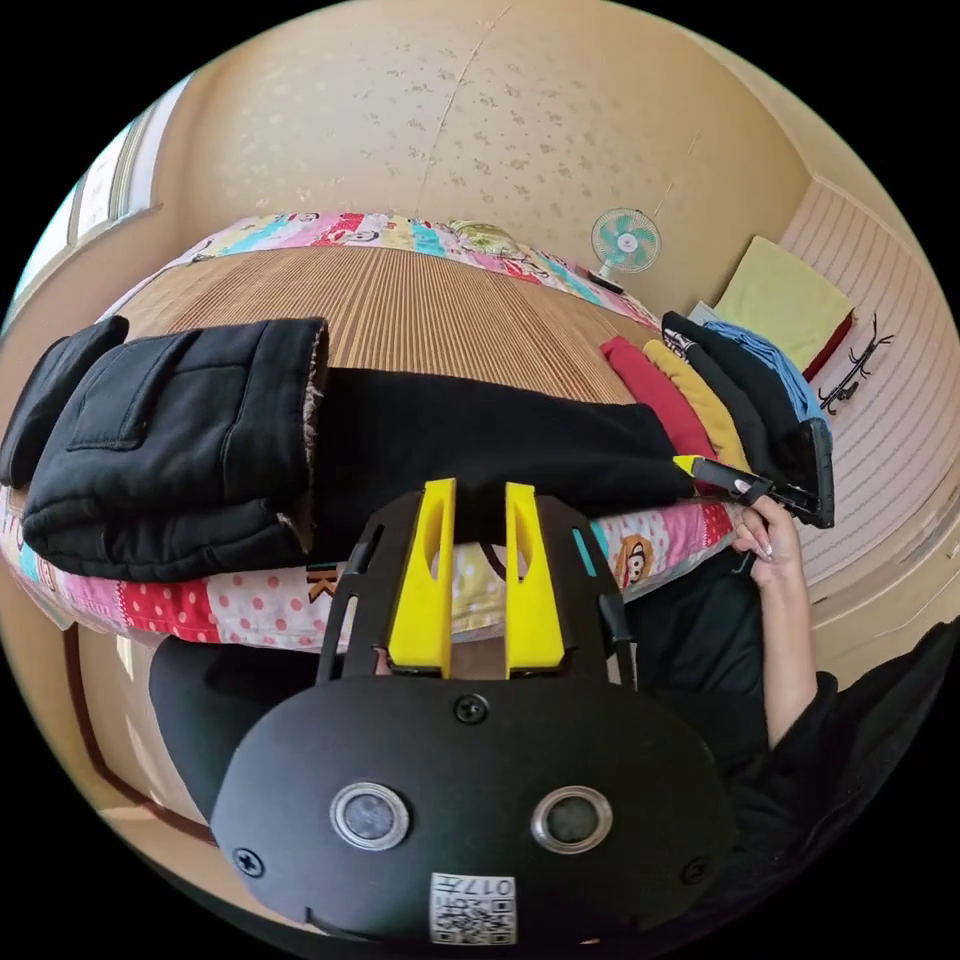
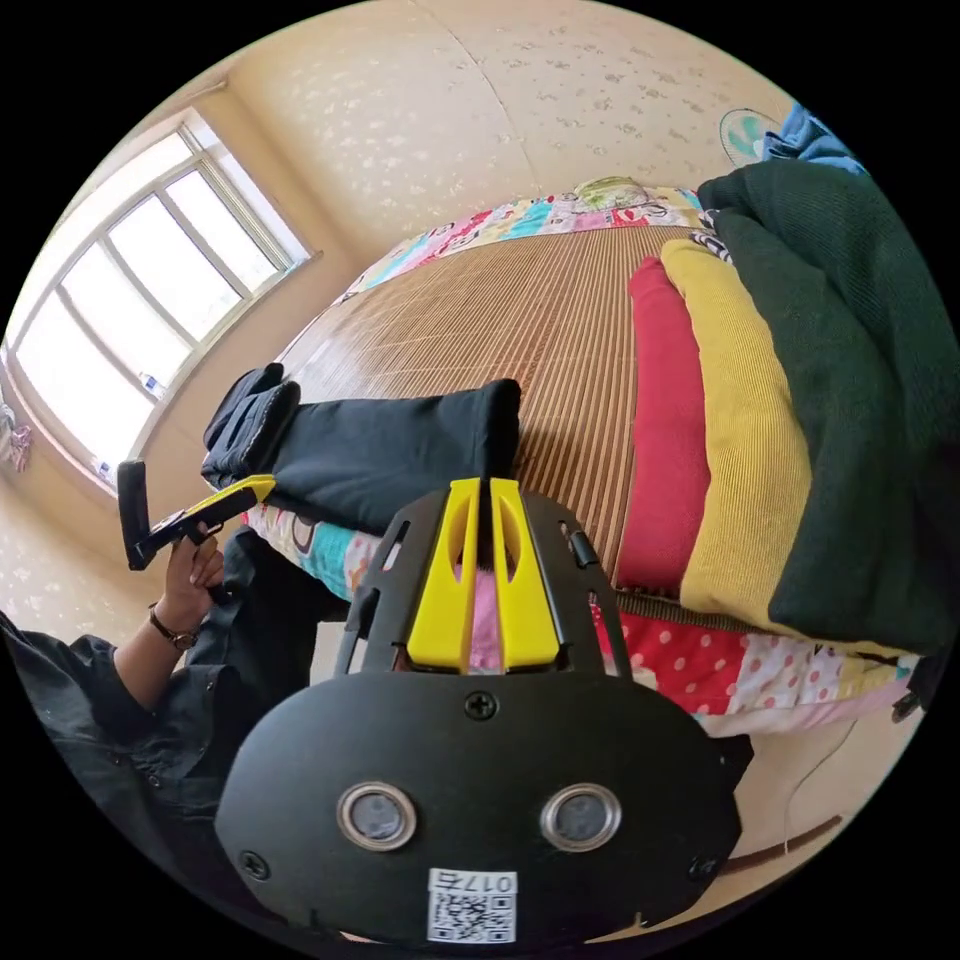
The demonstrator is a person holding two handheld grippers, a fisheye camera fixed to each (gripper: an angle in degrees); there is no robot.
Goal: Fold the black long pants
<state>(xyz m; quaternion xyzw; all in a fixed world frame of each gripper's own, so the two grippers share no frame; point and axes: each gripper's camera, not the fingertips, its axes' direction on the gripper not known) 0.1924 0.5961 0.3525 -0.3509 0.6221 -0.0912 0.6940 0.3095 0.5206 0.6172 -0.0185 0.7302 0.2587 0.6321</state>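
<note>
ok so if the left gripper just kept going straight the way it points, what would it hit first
Most likely the black long pants. The left gripper sits at the near edge of the bed with its jaws apart, aimed at the dark leg lying across the woven mat. Depth is unclear, so it may already be close to the cloth.

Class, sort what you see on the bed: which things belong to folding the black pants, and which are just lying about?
Belongs to the job:
black pants
left gripper
right gripper

Just lying about:
folded black pile
red cloth
yellow cloth
dark green cloth
fan
</note>
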